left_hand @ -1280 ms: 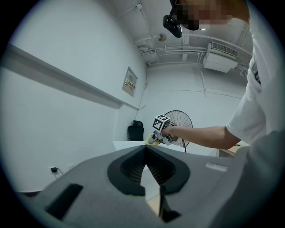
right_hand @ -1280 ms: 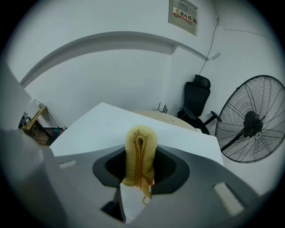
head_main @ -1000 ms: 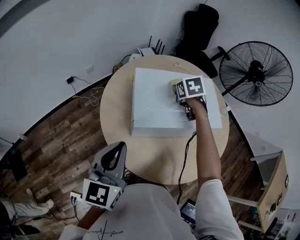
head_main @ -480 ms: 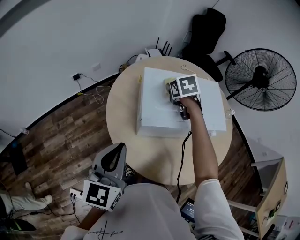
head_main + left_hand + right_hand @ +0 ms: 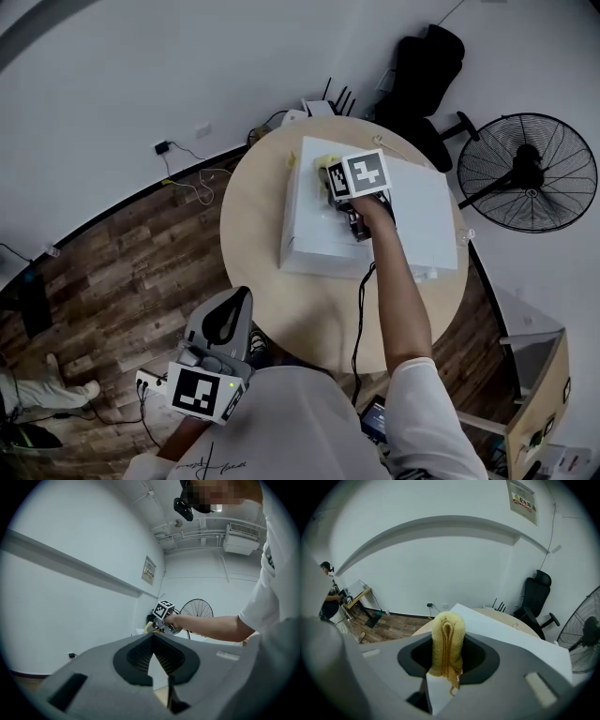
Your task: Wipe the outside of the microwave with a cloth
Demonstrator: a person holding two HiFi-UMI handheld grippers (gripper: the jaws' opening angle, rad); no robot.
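A white microwave (image 5: 412, 211) lies flat on a round wooden table (image 5: 253, 225); its broad white face (image 5: 511, 634) fills the right gripper view. My right gripper (image 5: 330, 180) is shut on a folded yellow cloth (image 5: 447, 639) and presses it on the microwave's top near the far left corner. In the head view the cloth (image 5: 322, 167) shows just beyond the marker cube. My left gripper (image 5: 246, 294) hangs low near my body, off the table, its jaws shut (image 5: 152, 638) with nothing between them.
A black pedestal fan (image 5: 530, 173) stands to the right and a black office chair (image 5: 427, 61) behind the table. A router (image 5: 323, 103) sits at the table's far edge. Cables and a power strip (image 5: 150, 382) lie on the wooden floor. Another person (image 5: 330, 597) stands far left.
My right gripper has slid the cloth leftward across the microwave's top toward its far left corner. The left gripper has stayed put.
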